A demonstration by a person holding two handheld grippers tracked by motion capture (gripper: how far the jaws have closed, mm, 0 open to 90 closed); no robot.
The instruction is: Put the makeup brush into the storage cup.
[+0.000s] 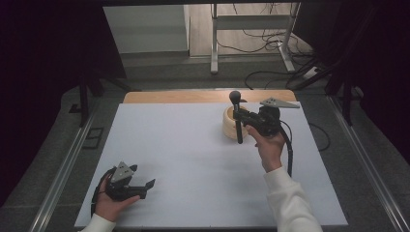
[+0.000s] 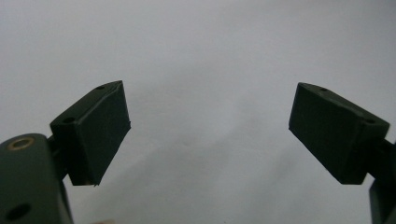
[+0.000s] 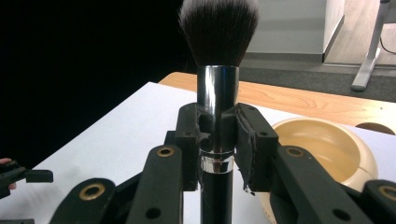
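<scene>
At the near left corner of the white tabletop, a hand rests low on the surface and holds the left gripper. Its two black jaws stand spread wide apart, with bare white surface between them and nothing in their grasp.

Farther in, toward the far right part of the tabletop, the other hand, in a white sleeve, holds the right gripper raised off the surface. Its jaws are pinched on the shiny metal collar of a makeup brush. The brush stands upright, dark bristles on top, black handle pointing down. A black cable trails from this gripper back along the forearm.

Just behind the brush, a round cream bowl sits on the tabletop near its far edge. In the high view the brush handle crosses in front of the bowl's near side; whether they touch cannot be told.

A strip of bare wood shows along the far edge. Beyond it lie a grey floor, metal table legs and loose black wires. The room is dark at both sides.
</scene>
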